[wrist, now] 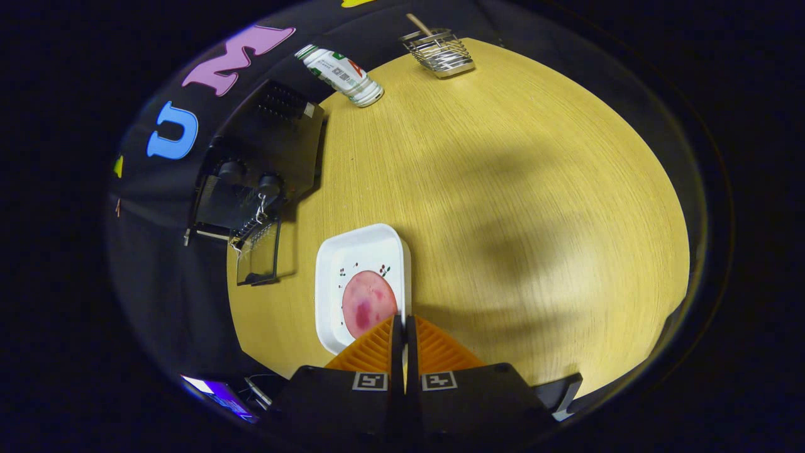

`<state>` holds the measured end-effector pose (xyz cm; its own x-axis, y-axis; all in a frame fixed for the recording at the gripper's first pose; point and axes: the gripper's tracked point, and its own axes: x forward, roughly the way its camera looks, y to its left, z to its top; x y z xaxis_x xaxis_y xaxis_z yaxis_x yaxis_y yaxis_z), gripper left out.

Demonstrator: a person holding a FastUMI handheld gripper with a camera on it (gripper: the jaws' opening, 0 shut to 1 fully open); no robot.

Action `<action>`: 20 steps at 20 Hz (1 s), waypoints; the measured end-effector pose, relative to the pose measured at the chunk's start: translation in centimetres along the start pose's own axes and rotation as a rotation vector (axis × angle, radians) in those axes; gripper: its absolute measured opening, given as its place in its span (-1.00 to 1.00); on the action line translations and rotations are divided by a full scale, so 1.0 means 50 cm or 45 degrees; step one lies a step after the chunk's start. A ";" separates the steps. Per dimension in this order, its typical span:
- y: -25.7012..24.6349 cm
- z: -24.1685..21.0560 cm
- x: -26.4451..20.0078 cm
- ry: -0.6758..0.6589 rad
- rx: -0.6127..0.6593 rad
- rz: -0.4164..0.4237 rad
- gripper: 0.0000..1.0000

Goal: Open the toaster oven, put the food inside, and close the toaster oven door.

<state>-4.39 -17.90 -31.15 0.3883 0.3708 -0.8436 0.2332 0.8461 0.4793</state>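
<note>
Toaster oven (258, 163) over at the desk's left edge, door (259, 255) already dropped open and lying flat toward the plate. Just right of it, still on the desk (534, 207): a white square plate (358, 251) carrying a round pink slice of food (368, 302) – looks like ham or similar. Orange gripper (403, 324) closed tight on the plate's right rim, fingers pressed together with the thin edge pinched between them. Probably rigid and light but glossy, so slippery – a one-sided rim grip will want to tip, better kept level. Slice looks soft and loose, could slide off. Farther back at the far edge, a white bottle (341, 75) lying on its side, then a wire basket (440, 53) to the right.
</note>
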 end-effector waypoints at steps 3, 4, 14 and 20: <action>0.020 -0.017 -0.022 -0.045 0.061 0.014 -0.89; 0.029 -0.022 -0.029 -0.063 0.082 0.026 -0.90; 0.127 -0.105 -0.106 -0.235 0.319 0.154 -0.89; 0.204 -0.130 -0.119 -0.293 0.409 0.234 -0.90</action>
<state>-10.12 -8.98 -22.81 0.6296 0.3781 -0.6787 0.3933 0.5983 0.6981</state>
